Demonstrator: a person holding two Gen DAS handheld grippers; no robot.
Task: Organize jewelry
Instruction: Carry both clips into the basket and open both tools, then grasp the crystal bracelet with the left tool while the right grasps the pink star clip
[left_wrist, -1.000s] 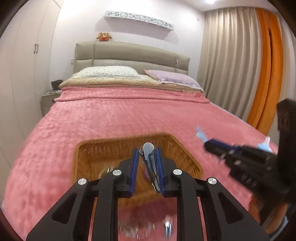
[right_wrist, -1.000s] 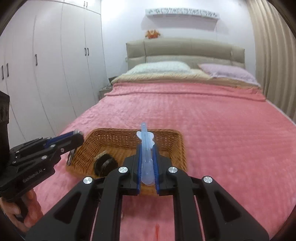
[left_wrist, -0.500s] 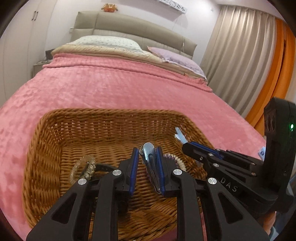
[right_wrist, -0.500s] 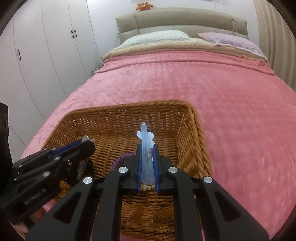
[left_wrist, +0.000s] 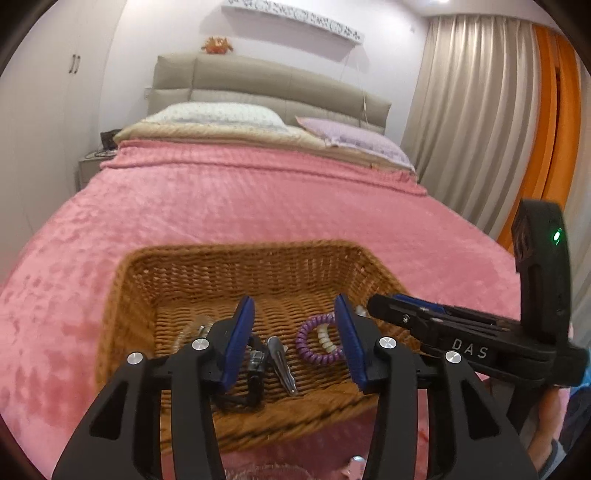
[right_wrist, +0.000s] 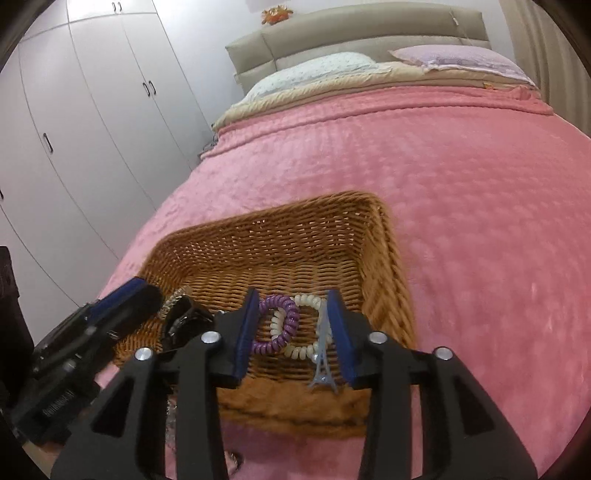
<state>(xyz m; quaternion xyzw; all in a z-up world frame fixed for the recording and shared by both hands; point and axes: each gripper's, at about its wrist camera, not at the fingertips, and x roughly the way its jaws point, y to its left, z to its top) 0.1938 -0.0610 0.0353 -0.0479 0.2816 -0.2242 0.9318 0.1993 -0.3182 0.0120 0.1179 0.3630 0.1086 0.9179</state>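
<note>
We are finding a silver hair clip (left_wrist: 281, 359) lying in the wicker basket (left_wrist: 258, 266), clear of the left gripper (left_wrist: 295, 339), whose fingers are spreading apart around nothing. A pale blue clip (right_wrist: 322, 363) is resting against the basket's near wall beside the right gripper (right_wrist: 291, 332) — its fingers are likewise widening, released. A purple coil tie (right_wrist: 277, 328) and a cream one (right_wrist: 299, 352) are lying overlapped inside. The basket is sitting on the pink bedspread (left_wrist: 258, 206).

1 wicker basket (right_wrist: 384, 236), 2 coil hair ties (right_wrist: 277, 325), 2 hair clips (left_wrist: 281, 356), 2 pillows (left_wrist: 221, 114).
</note>
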